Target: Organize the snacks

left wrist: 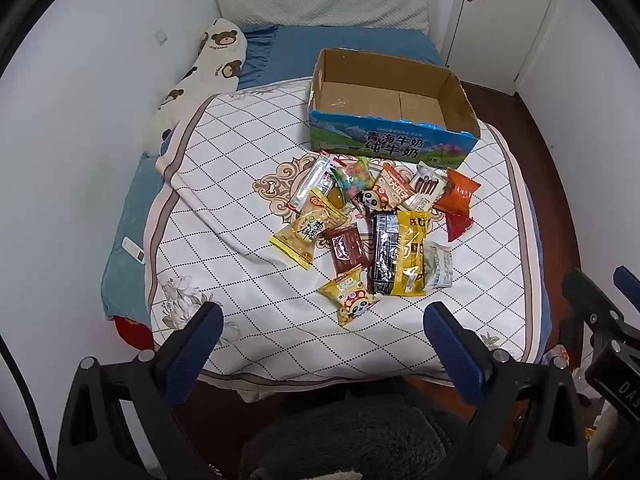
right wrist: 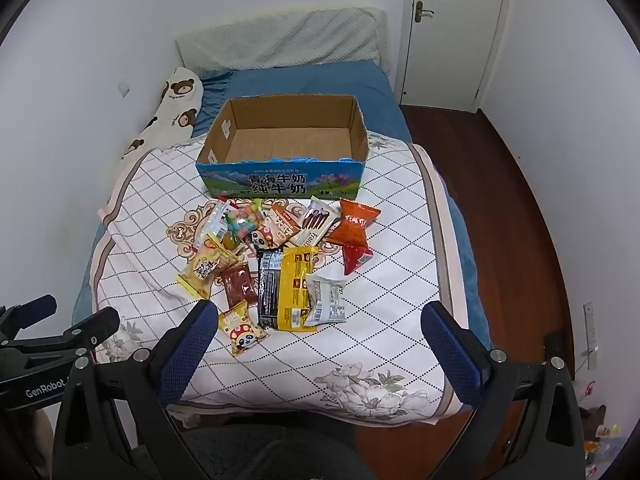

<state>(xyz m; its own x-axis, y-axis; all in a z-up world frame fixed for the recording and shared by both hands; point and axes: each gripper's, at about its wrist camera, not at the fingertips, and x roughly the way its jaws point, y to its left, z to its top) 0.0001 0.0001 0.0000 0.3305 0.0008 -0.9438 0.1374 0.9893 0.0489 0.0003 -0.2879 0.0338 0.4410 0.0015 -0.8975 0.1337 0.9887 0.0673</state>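
My left gripper (left wrist: 320, 330) hangs wide over the quilted, diamond-stitched cover (left wrist: 240, 160), gripping nothing. Crinkly foil snacks (left wrist: 376, 224) lie heaped mid-bed, just before the open cardboard box (left wrist: 392, 136). My right gripper (right wrist: 318, 328) gapes equally wide, its blue pads (right wrist: 448, 344) textured.

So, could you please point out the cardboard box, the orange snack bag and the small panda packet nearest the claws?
cardboard box (right wrist: 280, 184), right wrist view, on its printed front wall.
orange snack bag (right wrist: 356, 222), right wrist view, middle of the bag.
small panda packet (left wrist: 352, 298), left wrist view, centre of its front.
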